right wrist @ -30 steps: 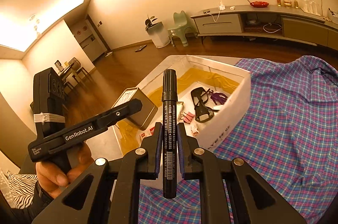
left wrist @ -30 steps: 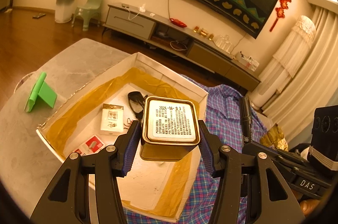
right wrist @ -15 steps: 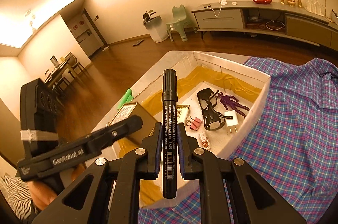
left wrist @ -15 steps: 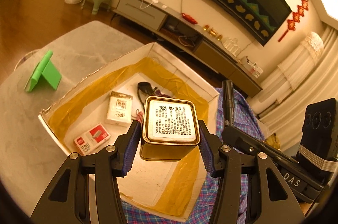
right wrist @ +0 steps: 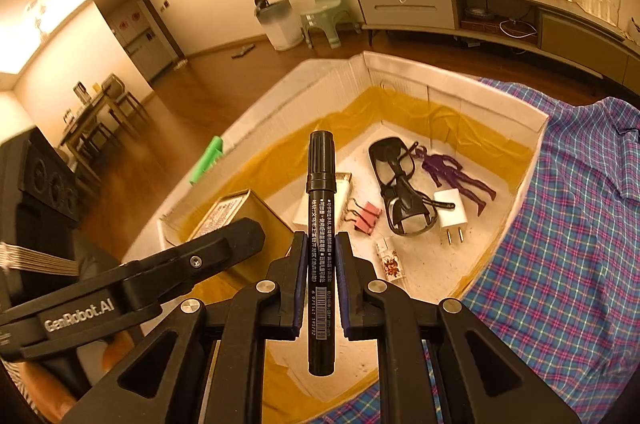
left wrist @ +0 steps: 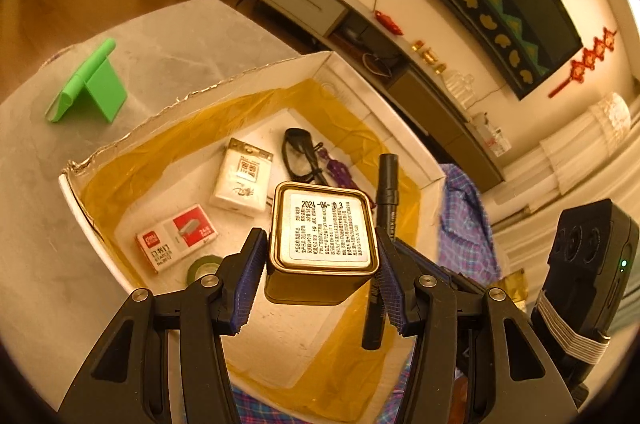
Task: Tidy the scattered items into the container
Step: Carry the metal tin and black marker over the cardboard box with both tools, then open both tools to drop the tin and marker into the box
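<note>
My left gripper (left wrist: 322,264) is shut on a square gold tin (left wrist: 322,236) and holds it above the near part of the white box (left wrist: 240,80) lined with yellow tape. My right gripper (right wrist: 320,272) is shut on a black marker (right wrist: 320,224), upright, above the box's near edge; the marker also shows in the left wrist view (left wrist: 385,208). The tin shows in the right wrist view (right wrist: 236,212), just left of the marker. In the box lie black glasses (right wrist: 400,192), a purple figure (right wrist: 456,176), a white charger (right wrist: 450,212), pink clips (right wrist: 366,216), a red staple box (left wrist: 176,236) and a white packet (left wrist: 242,180).
A green phone stand (left wrist: 88,84) sits on the grey table (left wrist: 168,36) left of the box. A blue plaid shirt (right wrist: 568,224) lies right of the box. A roll of tape (left wrist: 202,266) lies in the box's near corner. A TV cabinet stands behind.
Both grippers have moved forward over the box. The marker has come in beside the tin. Both grips are unchanged.
</note>
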A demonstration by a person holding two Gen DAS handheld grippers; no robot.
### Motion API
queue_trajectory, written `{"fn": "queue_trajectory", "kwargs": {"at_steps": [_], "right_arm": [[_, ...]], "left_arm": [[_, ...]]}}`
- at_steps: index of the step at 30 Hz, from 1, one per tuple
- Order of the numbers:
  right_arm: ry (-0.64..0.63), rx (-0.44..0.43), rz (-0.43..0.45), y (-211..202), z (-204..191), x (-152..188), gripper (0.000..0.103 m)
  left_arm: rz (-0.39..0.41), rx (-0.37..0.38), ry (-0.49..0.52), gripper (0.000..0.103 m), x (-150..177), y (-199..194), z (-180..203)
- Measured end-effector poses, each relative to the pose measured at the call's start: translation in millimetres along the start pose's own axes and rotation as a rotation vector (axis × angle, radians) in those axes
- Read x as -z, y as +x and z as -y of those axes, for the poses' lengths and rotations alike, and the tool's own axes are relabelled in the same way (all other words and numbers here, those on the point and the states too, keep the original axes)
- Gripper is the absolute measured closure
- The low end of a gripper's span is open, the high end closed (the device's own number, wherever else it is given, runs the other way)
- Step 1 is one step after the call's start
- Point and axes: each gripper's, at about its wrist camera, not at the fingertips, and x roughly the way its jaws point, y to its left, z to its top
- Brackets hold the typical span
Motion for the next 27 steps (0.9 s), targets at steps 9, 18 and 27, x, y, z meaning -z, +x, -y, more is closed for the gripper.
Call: {"fn": "queue_trajectory", "kwargs": {"at_steps": [9, 18, 27], "right_arm": [[-0.030, 0.098, -0.049, 18, -2, 2, 0.088], [-0.012, 0.122, -0.070, 22, 4, 1, 0.088], [-0.006, 0.129, -0.070, 19, 2, 4, 0.082]], "left_arm": [[-0.002, -0.096, 0.068, 0.048, 4, 10, 8], [-0.040, -0.086, 0.083, 0.047, 0, 19, 7], [-0.028, -0.063, 0.029, 0.047, -5, 13, 2]]}}
